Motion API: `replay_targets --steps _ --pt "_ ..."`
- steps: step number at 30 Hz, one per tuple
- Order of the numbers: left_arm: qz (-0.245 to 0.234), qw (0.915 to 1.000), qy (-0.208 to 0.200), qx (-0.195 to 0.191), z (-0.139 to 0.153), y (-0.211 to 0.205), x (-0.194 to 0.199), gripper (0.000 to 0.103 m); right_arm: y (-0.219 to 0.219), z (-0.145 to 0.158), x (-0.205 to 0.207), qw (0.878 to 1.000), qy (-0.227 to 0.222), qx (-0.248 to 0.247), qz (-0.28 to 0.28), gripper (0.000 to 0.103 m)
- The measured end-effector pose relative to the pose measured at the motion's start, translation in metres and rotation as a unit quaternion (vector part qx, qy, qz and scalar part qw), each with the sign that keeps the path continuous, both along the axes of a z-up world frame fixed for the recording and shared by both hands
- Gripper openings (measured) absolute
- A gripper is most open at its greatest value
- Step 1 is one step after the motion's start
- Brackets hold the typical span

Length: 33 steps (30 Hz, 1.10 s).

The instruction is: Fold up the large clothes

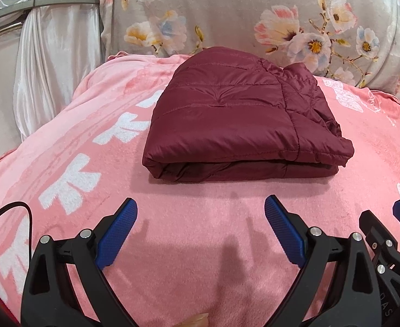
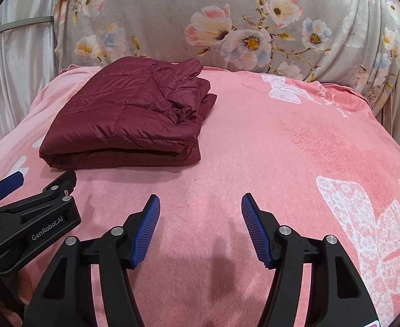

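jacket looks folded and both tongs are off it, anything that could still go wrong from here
1. The maroon jacket is puffy and slick; its loose bunched layers on the right edge could spring open.
2. The soft pink blanket may let the stack sag or slide.
3. The left tongs and right tongs, both open and empty, sit close together and near the jacket's front fold, so a careless move could snag it.

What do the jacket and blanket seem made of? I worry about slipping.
Jacket: likely thin nylon or polyester shell, padded; it has a sheen and stitched quilt lines. Blanket: probably fleece; matte, fuzzy nap.
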<state>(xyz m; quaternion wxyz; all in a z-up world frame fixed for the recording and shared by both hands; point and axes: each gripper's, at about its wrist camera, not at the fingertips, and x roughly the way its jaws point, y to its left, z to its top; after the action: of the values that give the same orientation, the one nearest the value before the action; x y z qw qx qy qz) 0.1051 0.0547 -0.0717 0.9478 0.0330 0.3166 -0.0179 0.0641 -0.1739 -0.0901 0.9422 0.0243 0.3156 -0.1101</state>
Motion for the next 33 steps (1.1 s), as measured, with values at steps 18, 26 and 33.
replay_targets --steps 18,26,33 --pt "0.005 1.0 -0.007 0.003 0.0023 -0.002 -0.0027 0.092 0.0055 0.0 -0.0007 1.0 -0.001 -0.006 0.0 0.061" --pt "0.005 1.0 -0.008 0.003 0.0025 -0.0029 -0.0032 0.092 0.0063 0.0 -0.0005 1.0 -0.001 -0.007 0.0 0.061" --pt "0.004 1.0 -0.007 0.0 0.0025 -0.0025 -0.0025 0.092 0.0065 -0.0001 -0.0004 1.0 -0.002 -0.007 0.0 0.061"
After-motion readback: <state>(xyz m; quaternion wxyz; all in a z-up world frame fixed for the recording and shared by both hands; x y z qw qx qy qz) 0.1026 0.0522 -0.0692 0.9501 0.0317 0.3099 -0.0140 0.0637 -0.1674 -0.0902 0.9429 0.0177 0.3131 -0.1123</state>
